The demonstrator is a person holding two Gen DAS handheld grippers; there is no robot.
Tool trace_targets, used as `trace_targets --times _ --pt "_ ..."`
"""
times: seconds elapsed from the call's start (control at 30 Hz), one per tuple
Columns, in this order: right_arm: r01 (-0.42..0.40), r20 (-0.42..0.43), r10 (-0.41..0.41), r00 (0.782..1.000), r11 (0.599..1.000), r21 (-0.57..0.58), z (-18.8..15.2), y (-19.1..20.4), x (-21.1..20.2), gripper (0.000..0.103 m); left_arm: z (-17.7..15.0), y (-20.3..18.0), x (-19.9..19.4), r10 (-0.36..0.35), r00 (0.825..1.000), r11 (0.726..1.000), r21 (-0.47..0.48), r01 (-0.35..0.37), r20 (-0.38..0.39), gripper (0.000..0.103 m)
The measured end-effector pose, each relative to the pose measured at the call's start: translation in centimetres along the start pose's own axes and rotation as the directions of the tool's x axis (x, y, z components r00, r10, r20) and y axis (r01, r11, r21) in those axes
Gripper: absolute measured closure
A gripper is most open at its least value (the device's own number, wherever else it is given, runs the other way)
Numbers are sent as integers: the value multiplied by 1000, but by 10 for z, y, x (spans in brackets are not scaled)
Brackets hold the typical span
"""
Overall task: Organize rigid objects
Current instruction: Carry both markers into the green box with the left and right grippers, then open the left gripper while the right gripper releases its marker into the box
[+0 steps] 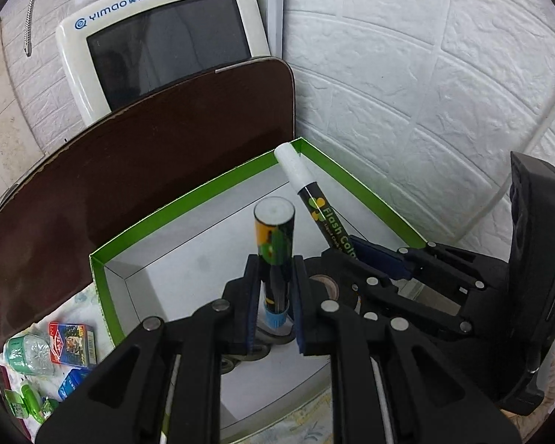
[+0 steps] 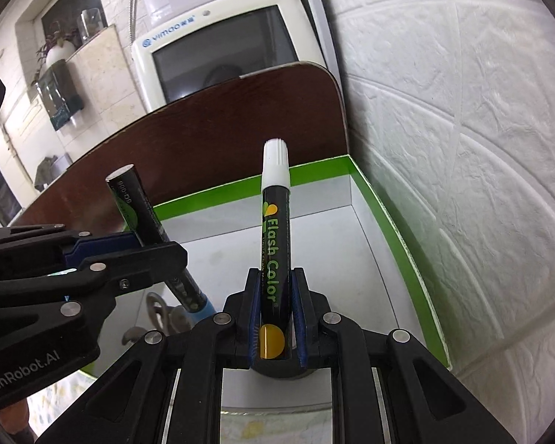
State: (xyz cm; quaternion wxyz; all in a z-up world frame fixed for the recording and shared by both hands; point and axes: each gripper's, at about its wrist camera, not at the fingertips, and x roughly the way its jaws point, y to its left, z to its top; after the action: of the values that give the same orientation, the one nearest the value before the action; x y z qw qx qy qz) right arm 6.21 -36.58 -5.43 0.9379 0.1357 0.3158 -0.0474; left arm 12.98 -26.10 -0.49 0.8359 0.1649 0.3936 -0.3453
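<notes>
Green-rimmed box lies below both grippers. Each marker is clamped between fingers (one per hand). The markers should be lowered gently, laid flat inside, then let go.

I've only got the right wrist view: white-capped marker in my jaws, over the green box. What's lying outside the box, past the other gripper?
Observer: A red card pack lies on a patterned cloth beside the green box.
Operator: Anything else there?
Observer: A clear bottle with a green label lies on its side next to the pack.
Operator: Is the left gripper squarely on its marker?
Observer: Yes. The left gripper is shut on the blue-capped marker, with a pad on each side of the barrel.
</notes>
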Motion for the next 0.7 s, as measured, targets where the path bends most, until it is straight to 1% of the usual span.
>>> trace_targets --times 0.23,0.3,0.4,0.47,0.5,0.57,0.7 --pt "2 -18 -2 1000 1000 9 -2 -7 10 86 7 0 11 -2 1000 1000 -7 2 -5 89" --pt "13 -22 -13 1000 1000 17 -2 -9 11 86 8 0 12 0 1000 1000 -15 0 -9 89" --pt "30 -19 -30 999 999 33 -2 -12 9 86 7 0 12 -1 1000 1000 -27 1 -13 84" --pt "40 -12 -39 999 999 37 -2 -13 5 86 5 -1 10 11 1000 999 -30 -11 -6 69" --pt "45 -9 -44 999 998 38 -2 -13 2 86 3 -1 7 19 1000 999 -30 -19 2 64" --pt "57 2 -57 998 998 35 -1 -11 -4 85 -4 0 -1 29 999 999 -32 -29 16 49" --pt "62 17 -62 998 997 37 0 -5 -14 84 -17 8 -18 37 999 998 -44 -35 38 47"
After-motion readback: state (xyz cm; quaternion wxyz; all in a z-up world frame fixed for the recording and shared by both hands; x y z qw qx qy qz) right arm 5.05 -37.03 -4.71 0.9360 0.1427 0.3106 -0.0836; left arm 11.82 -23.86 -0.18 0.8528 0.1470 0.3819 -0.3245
